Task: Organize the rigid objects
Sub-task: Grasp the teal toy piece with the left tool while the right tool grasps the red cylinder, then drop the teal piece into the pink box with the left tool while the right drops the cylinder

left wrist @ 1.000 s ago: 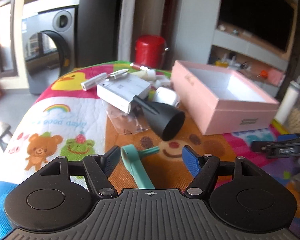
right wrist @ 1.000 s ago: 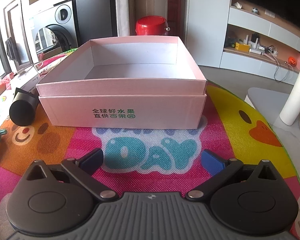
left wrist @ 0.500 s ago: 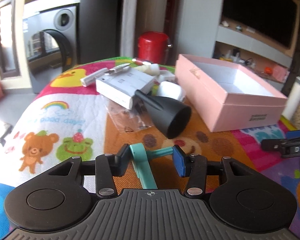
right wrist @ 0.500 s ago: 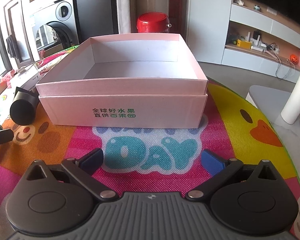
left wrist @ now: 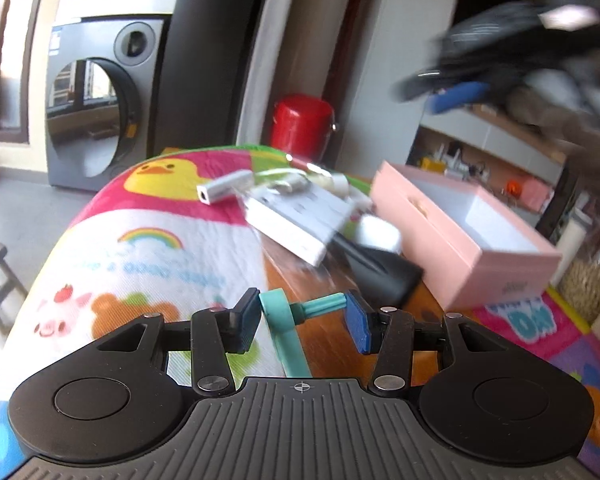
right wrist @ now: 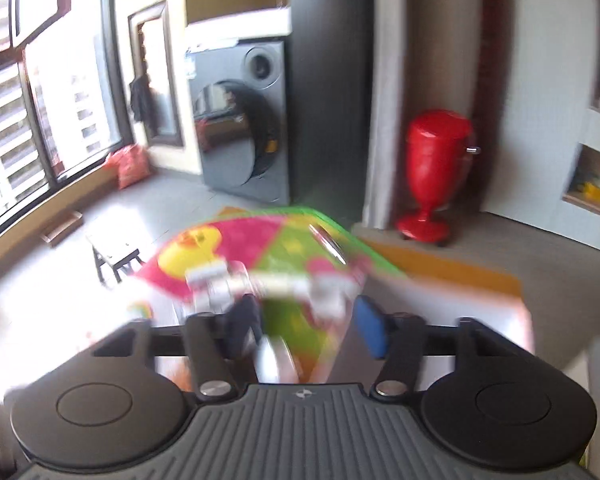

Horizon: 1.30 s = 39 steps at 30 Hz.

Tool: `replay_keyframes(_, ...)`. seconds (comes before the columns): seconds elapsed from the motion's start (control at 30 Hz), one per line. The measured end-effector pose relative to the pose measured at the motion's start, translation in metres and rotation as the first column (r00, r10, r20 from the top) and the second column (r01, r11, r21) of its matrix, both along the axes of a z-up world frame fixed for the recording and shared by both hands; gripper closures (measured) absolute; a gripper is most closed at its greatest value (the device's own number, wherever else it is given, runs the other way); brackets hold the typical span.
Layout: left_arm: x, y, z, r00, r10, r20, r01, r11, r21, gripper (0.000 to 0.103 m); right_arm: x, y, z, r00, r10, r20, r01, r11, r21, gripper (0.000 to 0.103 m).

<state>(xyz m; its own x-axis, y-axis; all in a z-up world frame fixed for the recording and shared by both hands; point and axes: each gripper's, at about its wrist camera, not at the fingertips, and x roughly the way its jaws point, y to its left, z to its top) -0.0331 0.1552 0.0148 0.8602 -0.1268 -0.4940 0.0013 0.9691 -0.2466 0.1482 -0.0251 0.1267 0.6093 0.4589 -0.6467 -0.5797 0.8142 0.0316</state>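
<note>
Teal plastic sits between the pads of our left gripper (left wrist: 302, 314): a small teal handle (left wrist: 286, 330) with a side stub; one pad presses its rounded end, the other meets the stub's tip, so we pinch it, held clear above the cartoon-print mat (left wrist: 148, 240); these jaws have just been closing onto it.

Our left wrist view gives the clear picture: a pink box (left wrist: 460, 236) lies open-topped on the right of the mat, a black funnel (left wrist: 384, 276) lies on its side just beside the box's near corner, a white flat carton (left wrist: 300, 220) rests partly over the funnel's thin end, and a white adapter (left wrist: 224, 190) lies further back by the duck print; a red bin (left wrist: 302, 128) and a grey washing machine (left wrist: 100, 108) stand beyond on the floor.

Our right wrist view is heavily smeared; it shows the mat's far edge, the floor past it and a window (right wrist: 16, 120) that the other view lacks; we cannot make out the box there.

Our right gripper (right wrist: 306, 328) has just been closing; its jaws stand partly apart with nothing between them; in the left view it is a dark blur high at the right, above the box.

Open mat lies to the left of the clutter; the mat's left edge curves down close by.
</note>
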Motion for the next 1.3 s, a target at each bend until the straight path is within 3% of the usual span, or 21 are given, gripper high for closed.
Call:
replay_keyframes(0.17, 0.003, 0.016, -0.007, 1.0, -0.012, 0.015, 0.013, 0.996, -0.087, 0.052, 0.105, 0.089, -0.04, 0.994, -0.004, -0.111, -0.013, 0.988, -0.156, 0.064)
replay_keyframes(0.37, -0.003, 0.022, -0.013, 0.999, -0.018, 0.045, 0.024, 0.991, -0.131, 0.052, 0.183, 0.132, -0.111, 0.988, -0.088, -0.127, 0.037, 0.932, -0.361, 0.069)
replay_keyframes(0.47, -0.004, 0.023, -0.014, 0.999, -0.021, 0.047, 0.027, 0.989, -0.143, 0.052, 0.208, 0.13, -0.125, 0.978, -0.112, -0.174, 0.042, 0.932, -0.359, 0.071)
replay_keyframes(0.53, -0.003, 0.023, -0.015, 0.999, -0.026, 0.041, 0.032, 0.988, -0.152, 0.052, 0.208, 0.127, -0.122, 0.978, -0.084, -0.191, 0.018, 0.947, -0.322, 0.083)
replay_keyframes(0.63, -0.004, 0.023, -0.014, 0.999, -0.027, 0.04, 0.033, 0.988, -0.152, 0.052, 0.189, 0.123, -0.109, 0.984, -0.04, -0.174, -0.014, 0.954, -0.298, 0.083)
replay_keyframes(0.77, -0.003, 0.02, -0.013, 0.999, -0.031, 0.04, 0.036, 0.99, -0.133, 0.052, 0.14, 0.096, -0.071, 0.989, 0.028, -0.146, -0.056, 0.98, -0.188, 0.083)
replay_keyframes(0.9, -0.007, 0.006, -0.009, 0.995, -0.092, 0.036, 0.096, 0.991, -0.095, 0.052, 0.063, 0.047, -0.031, 0.986, 0.122, -0.11, -0.13, 0.989, -0.069, 0.083)
replay_keyframes(1.0, -0.018, -0.017, -0.005, 0.982, -0.187, 0.025, 0.188, 0.981, -0.041, 0.052, -0.006, 0.001, -0.018, 0.981, 0.168, -0.096, -0.172, 0.984, -0.034, 0.083)
replay_keyframes(1.07, -0.026, -0.035, -0.002, 0.969, -0.245, 0.017, 0.245, 0.969, -0.005, 0.052, -0.048, -0.029, -0.019, 0.984, 0.162, -0.075, -0.165, 0.985, -0.044, 0.083)
replay_keyframes(1.17, -0.033, -0.055, 0.012, 0.949, -0.315, 0.021, 0.316, 0.949, -0.018, 0.052, -0.1, -0.079, -0.023, 0.994, 0.107, -0.021, -0.108, 0.992, -0.06, 0.083)
replay_keyframes(1.3, -0.025, -0.082, 0.061, 0.917, -0.385, 0.106, 0.387, 0.922, 0.005, 0.052, -0.14, -0.138, -0.031, 0.999, -0.019, 0.045, 0.021, 0.999, -0.039, 0.083)
